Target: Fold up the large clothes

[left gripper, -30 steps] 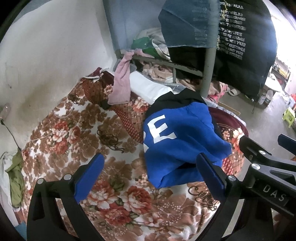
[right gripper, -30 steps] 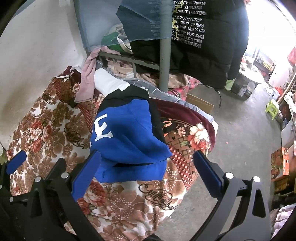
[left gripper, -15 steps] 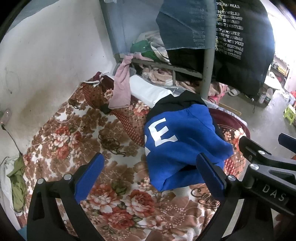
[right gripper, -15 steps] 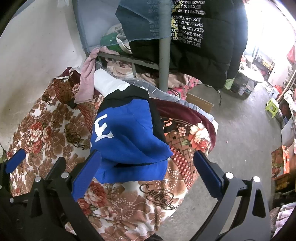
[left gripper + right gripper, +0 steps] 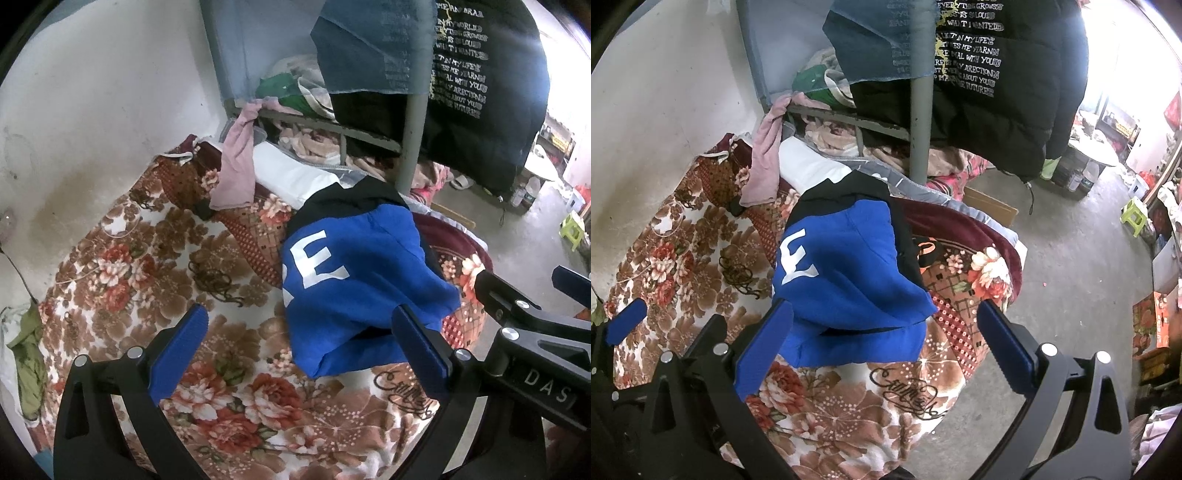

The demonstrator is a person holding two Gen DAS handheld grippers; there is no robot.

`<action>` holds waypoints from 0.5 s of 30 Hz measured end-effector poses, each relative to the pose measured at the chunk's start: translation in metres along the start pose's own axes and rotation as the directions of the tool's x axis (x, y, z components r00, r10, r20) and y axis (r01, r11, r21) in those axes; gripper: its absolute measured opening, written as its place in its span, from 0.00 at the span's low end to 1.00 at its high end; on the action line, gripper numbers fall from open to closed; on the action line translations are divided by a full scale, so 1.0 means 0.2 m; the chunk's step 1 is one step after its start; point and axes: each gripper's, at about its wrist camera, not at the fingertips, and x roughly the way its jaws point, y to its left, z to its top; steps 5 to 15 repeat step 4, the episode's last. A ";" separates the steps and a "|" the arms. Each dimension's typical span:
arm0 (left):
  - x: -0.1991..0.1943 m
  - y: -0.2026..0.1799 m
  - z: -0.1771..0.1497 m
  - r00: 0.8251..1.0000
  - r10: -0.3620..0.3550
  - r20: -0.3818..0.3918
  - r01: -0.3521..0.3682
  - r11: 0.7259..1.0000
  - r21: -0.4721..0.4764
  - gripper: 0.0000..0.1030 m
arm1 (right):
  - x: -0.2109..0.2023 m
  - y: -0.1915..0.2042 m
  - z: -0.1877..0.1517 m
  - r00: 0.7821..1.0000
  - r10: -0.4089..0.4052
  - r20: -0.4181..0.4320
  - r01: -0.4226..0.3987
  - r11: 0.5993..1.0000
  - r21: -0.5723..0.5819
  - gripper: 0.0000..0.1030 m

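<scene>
A folded blue garment (image 5: 354, 291) with white lettering and a black upper part lies on a floral blanket (image 5: 155, 266), near the blanket's outer edge and partly over a maroon patterned cover (image 5: 975, 258). The left gripper (image 5: 299, 332) hangs above the blanket with its blue-padded jaws spread wide and nothing between them, its right pad overlapping the garment's lower edge in the left wrist view. The right gripper (image 5: 882, 328) sits just beside it, jaws likewise spread and empty, framing the garment's near edge. Behind the garment, a pink cloth (image 5: 238, 173) drapes from a metal bed frame (image 5: 919, 125), next to a white pillow (image 5: 291, 173). A black jacket (image 5: 997, 74) with printed text hangs from the frame. A bare concrete floor (image 5: 1071, 277) stretches away on the right toward a green stool (image 5: 1134, 214).
</scene>
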 end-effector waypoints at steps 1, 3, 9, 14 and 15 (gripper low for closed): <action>0.00 0.00 0.00 1.000 -0.002 0.000 0.002 1.000 0.001 0.95 | 0.00 0.02 0.01 1.000 0.000 0.000 0.000 1.000 0.000 0.95; 0.00 0.00 0.00 1.000 0.000 0.002 0.000 1.000 0.000 0.95 | 0.00 0.02 0.01 1.000 0.002 -0.002 -0.002 1.000 0.001 0.95; 0.00 0.00 0.00 1.000 -0.001 0.002 0.001 1.000 -0.002 0.95 | 0.00 0.02 0.01 1.000 0.002 0.000 -0.002 1.000 0.001 0.95; 0.00 0.00 0.00 1.000 -0.001 0.002 0.001 1.000 -0.002 0.95 | 0.00 0.02 0.01 1.000 0.002 0.000 -0.002 1.000 0.001 0.95; 0.00 0.00 0.00 1.000 -0.001 0.002 0.001 1.000 -0.002 0.95 | 0.00 0.02 0.01 1.000 0.002 0.000 -0.002 1.000 0.001 0.95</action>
